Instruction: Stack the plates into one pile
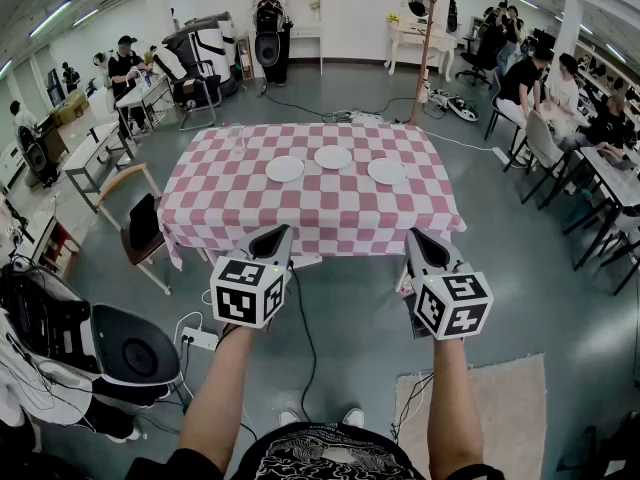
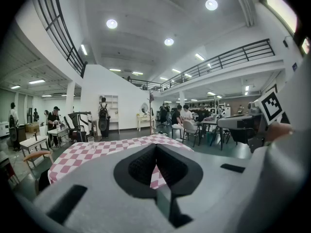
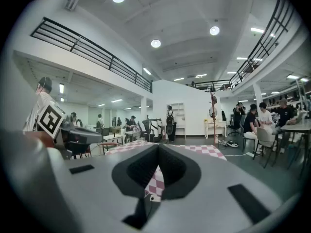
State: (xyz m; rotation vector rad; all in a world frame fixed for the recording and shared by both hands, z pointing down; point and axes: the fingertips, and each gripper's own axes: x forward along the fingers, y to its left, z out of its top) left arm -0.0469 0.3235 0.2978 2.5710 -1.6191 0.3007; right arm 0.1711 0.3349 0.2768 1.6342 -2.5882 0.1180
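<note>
In a high-ceilinged hall ringed by a railed balcony, people (image 1: pixel 522 76) are working at desks along the right side. A person is standing short of the surface (image 1: pixel 330 218), which is wearing a pink-and-white checked cloth that may slide or bunch under a pushed dish. The left tongs (image 1: pixel 283 231) and right tongs (image 1: pixel 413 234) are both pressed together on nothing, pointing nearly level toward the near edge. The left plate (image 1: pixel 285 169), middle plate (image 1: pixel 333 157) and right plate (image 1: pixel 387 171) are lying apart in a shallow arc at mid-cloth. White and glossy, they are looking stiff, light, slippery and breakable. The thin rim is offering the only likely pinch point. A clear glass (image 1: pixel 238 133) is standing near the far left corner.
</note>
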